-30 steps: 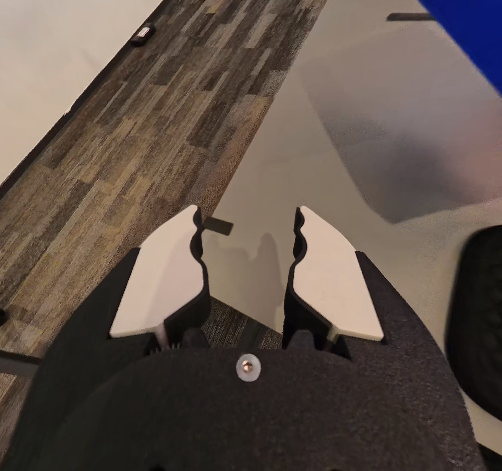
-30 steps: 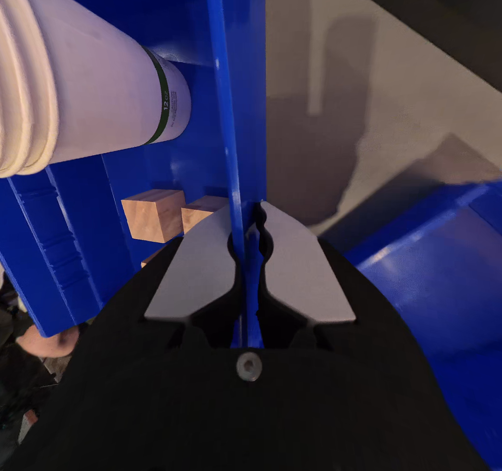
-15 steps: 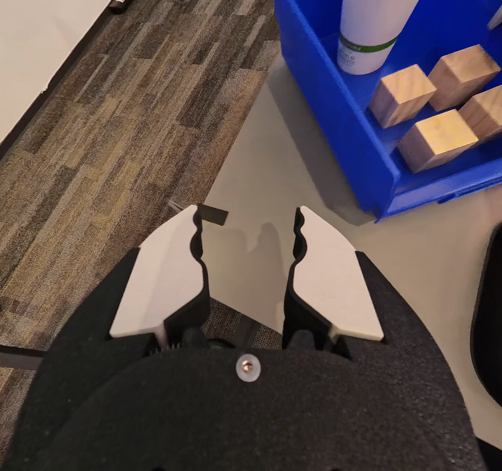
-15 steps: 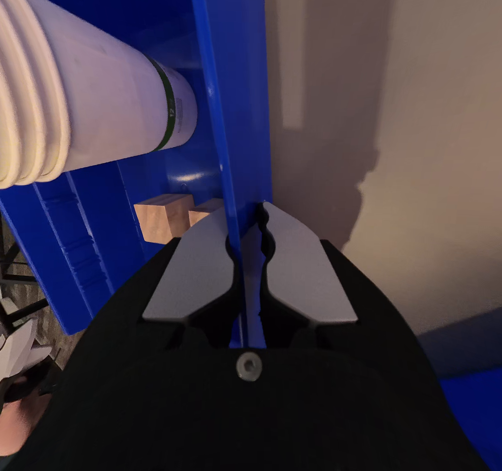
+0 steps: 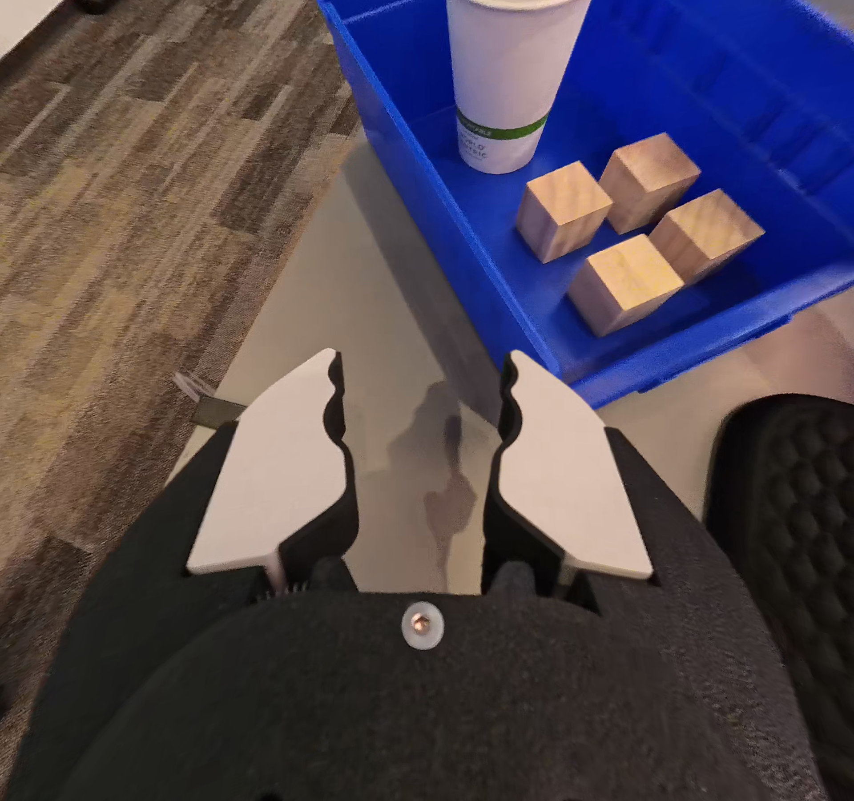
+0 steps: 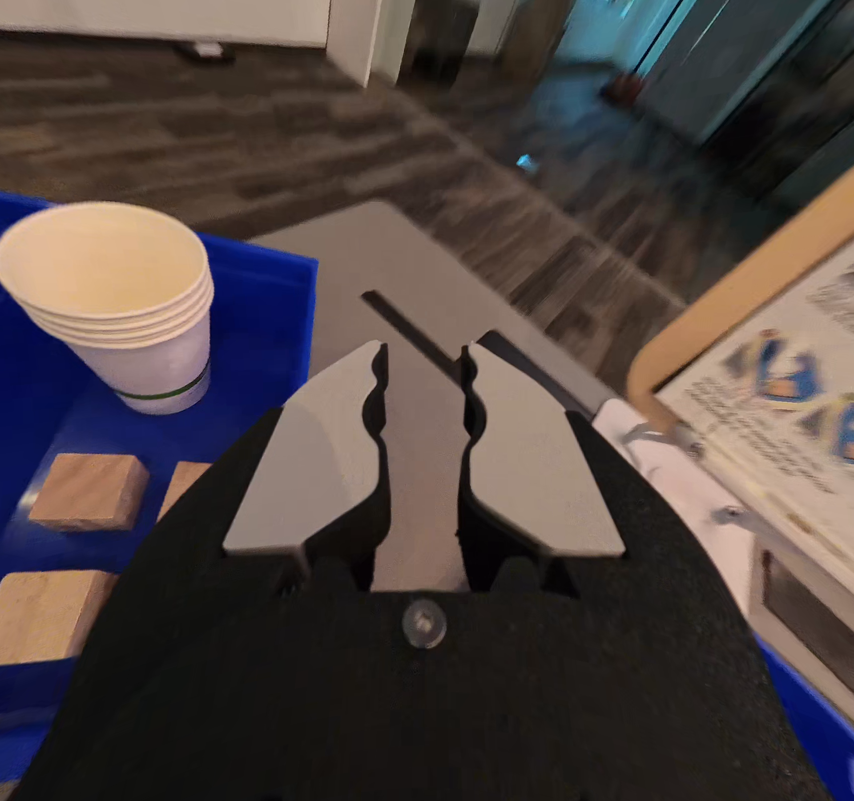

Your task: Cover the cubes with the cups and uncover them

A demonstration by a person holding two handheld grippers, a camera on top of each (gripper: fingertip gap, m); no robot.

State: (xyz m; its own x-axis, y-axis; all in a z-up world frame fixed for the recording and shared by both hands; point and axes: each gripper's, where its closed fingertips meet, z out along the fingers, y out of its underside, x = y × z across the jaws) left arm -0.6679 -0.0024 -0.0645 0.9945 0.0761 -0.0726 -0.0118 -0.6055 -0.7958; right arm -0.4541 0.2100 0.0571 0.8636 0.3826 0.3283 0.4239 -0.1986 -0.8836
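Left tool hangs over the grey worktop, jaws spread wide, nothing between them. Ahead and to its right sits the blue bin – its near corner lies just beyond the right fingertip, not touching as far as the left wrist view shows. Inside the bin a stack of white paper cups with a green band stands upright at the far left end; four wooden cubes are clustered two-by-two nearer the tool, close together, all uncovered. A black mesh object shows at the right edge, beside the tool body. Patterned carpet floor lies left of the worktop.

Right tool is also above the worktop, jaws parted with a moderate gap, gripping nothing. The bin is to its left – cup stack upright, mouth open upward, and the cubes lower left, partly hidden behind the tool body. A strip of dark tape runs on the worktop just past the fingertips. To the right, blurred: a framed board with printed pictures, wood-coloured rim.
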